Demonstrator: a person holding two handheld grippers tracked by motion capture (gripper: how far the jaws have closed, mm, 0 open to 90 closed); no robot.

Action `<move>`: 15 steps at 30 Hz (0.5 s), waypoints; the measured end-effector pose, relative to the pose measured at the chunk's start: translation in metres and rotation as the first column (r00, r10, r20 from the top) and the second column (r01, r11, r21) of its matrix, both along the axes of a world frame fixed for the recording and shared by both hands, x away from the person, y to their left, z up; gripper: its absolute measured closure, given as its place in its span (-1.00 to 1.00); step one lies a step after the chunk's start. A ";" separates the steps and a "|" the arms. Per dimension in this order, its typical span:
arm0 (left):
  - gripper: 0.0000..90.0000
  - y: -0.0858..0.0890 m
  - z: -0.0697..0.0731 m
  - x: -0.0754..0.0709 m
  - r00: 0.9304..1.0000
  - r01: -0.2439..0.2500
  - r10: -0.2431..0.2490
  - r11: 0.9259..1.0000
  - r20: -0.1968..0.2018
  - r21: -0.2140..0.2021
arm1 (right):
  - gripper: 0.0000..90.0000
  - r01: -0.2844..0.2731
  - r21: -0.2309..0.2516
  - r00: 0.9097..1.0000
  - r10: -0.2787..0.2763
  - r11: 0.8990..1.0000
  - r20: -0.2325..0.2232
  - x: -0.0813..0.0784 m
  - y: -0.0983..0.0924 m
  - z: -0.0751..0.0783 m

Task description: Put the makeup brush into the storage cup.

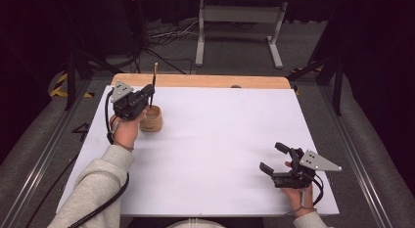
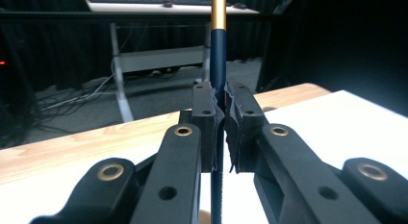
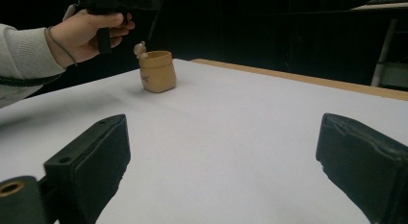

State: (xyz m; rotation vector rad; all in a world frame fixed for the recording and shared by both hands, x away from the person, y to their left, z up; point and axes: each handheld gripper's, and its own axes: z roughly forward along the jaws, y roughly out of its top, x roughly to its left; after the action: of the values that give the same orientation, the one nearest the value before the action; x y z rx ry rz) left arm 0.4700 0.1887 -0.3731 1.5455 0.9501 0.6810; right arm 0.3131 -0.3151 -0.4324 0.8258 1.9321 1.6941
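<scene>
High view: the left gripper [image 1: 147, 98] is clamped on a pen [image 1: 153, 86], a slim dark stick with a gold upper part. The pen stands upright, its long axis vertical, and its lower end sits over or just inside the mouth of a small tan cup [image 1: 150, 119]; I cannot tell whether the tip is inside. The cup stands on the white sheet [image 1: 220, 140] near the far left corner, just beside the left hand, with the wooden table edge [image 1: 205, 81] close behind it. The right gripper [image 1: 276, 159] rests well apart at the near right, jaws spread with nothing between them. So the left hand is by far the nearer, and the move ahead, as I judge it, is a straight vertical one along the pen's axis.

Left gripper view: the two jaws meet on the pen [image 2: 217, 65], which runs straight up between the pads [image 2: 240, 123], dark blue below and gold above. Its lower stretch drops out of the bottom of the frame, so the cup's rim is hidden here.

Right gripper view: both black jaws stand wide over bare sheet [image 3: 231, 137]. The cup [image 3: 157, 71] is far off to the upper left, with the left hand [image 3: 89, 34] above and beside it. Open room lies all round the cup except toward the far edge.
</scene>
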 end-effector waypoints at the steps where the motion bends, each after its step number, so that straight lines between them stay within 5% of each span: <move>1: 0.85 0.001 -0.001 0.000 1.000 -0.005 0.005 1.000 -0.002 0.011 | -0.89 -0.001 0.001 1.000 0.001 1.000 -0.001 0.000 0.000 0.000; 15: 0.85 0.005 -0.019 0.001 1.000 -0.022 0.022 1.000 -0.021 0.006 | -0.89 -0.010 0.005 1.000 0.010 1.000 -0.003 0.001 0.002 0.000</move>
State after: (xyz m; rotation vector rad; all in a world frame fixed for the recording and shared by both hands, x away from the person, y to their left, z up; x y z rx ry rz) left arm 0.4710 0.1940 -0.3923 1.5524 0.9833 0.6846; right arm 0.3136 -0.3135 -0.4325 0.8220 1.9376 1.7044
